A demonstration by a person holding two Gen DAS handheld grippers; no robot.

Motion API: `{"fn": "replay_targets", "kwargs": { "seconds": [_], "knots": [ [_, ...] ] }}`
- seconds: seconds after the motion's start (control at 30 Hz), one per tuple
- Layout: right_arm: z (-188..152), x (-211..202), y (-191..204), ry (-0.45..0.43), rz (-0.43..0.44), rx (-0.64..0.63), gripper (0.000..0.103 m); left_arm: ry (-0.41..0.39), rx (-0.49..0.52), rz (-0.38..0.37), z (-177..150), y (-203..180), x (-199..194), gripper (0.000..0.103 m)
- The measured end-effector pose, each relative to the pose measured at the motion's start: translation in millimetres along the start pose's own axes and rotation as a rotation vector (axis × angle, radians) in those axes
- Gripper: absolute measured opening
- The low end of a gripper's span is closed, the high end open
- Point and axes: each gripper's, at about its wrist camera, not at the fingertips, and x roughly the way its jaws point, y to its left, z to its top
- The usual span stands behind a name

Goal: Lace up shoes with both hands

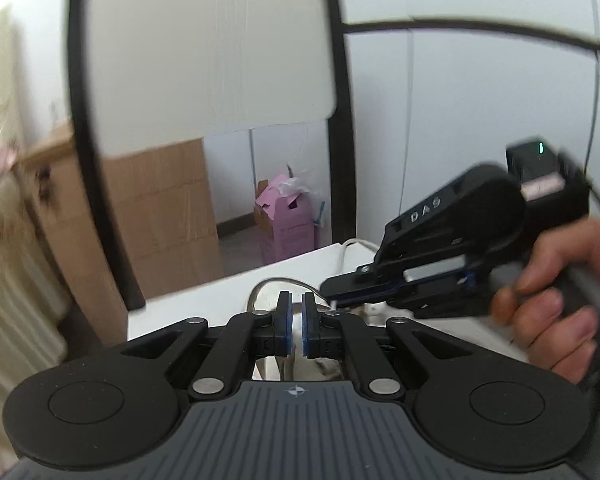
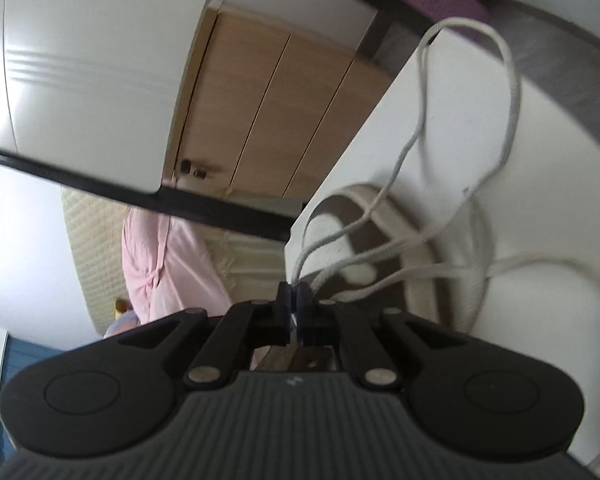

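Since the white lace (image 2: 416,140) is soft, limp and light, the right gripper (image 2: 295,296) pinches it near the shoe (image 2: 380,248), while the left gripper (image 1: 295,308) looks nearly closed, contents unclear.

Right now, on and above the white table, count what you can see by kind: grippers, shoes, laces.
Grippers: 2, the left gripper and the right gripper
Shoes: 1, a white and brown shoe on the white table
Laces: 1 white lace, looping out from the right gripper's closed fingertips
Total: 4
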Motion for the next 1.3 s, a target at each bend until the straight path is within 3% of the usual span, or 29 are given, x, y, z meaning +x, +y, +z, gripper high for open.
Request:
{"fn": "replay_targets", "kwargs": {
  "seconds": [0.17, 0.33, 0.43, 0.67, 0.97, 1.3],
  "knots": [
    [-1, -3, 6, -0.028, -0.044, -0.072, 0.003, 0.073, 0.149, -0.060, 7, -10, 28, 0.006],
    [-6, -4, 17, -0.073, -0.106, -0.199, 0.003, 0.113, 0.201, -0.083, -1, -15, 39, 0.006],
    [-6, -6, 17, -0.093, -0.125, -0.222, 0.003, 0.121, 0.182, -0.106, -1, -10, 42, 0.006],
    [-4, -7, 14, -0.115, -0.132, -0.230, 0.003, 0.154, 0.275, -0.120, -7, -26, 52, 0.005],
    [-3, -7, 18, -0.099, -0.100, -0.231, 0.003, 0.172, 0.229, -0.131, -5, -15, 60, 0.005],
    [-7, -5, 24, -0.100, -0.128, -0.293, 0.003, 0.185, 0.187, -0.127, -6, -9, 69, 0.005]
  ]
}}
